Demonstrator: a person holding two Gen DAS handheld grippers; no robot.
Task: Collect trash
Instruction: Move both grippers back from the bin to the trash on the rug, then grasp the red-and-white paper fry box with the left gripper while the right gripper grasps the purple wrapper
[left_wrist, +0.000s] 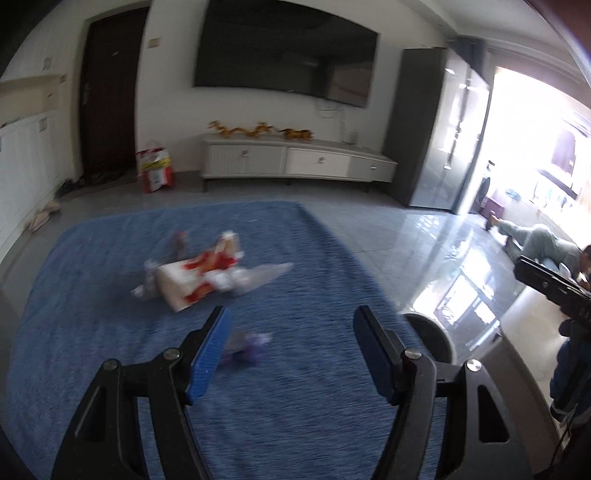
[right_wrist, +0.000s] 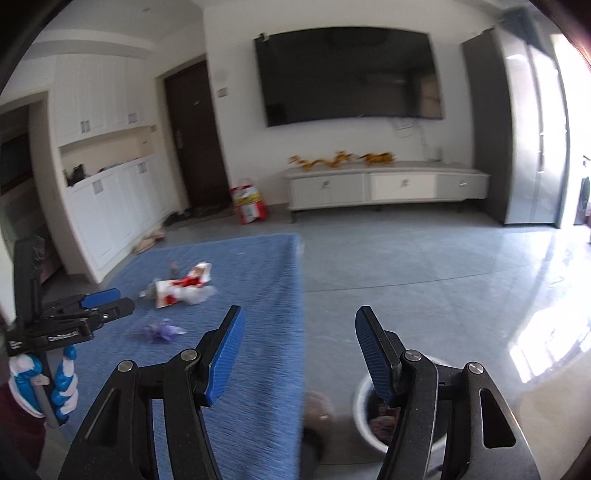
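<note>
a blue rug (left_wrist: 110, 332) covers part of a glossy grey tile floor (right_wrist: 424, 277), facing a wall tv (right_wrist: 351, 74) over a low white cabinet (right_wrist: 388, 186). red-and-white wrappers (left_wrist: 199, 280) and a purple scrap (left_wrist: 247, 347) lie on the rug. the left gripper (left_wrist: 291, 332) and right gripper (right_wrist: 299, 332) both gape, empty; a white bin (right_wrist: 364, 406) sits on the tiles beside the rug.

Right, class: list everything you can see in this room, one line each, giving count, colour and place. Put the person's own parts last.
rug: one, blue, on the floor
red-and-white wrappers: a pile, mid-rug
purple scrap: one, nearer on the rug
bin: one, white, on tiles beside the rug
television: one, black, on the wall
TV cabinet: one, white, under the television
dragon ornaments: golden, on the cabinet
bag: one, red, by the dark door
left gripper: open, empty
right gripper: open, empty
</note>
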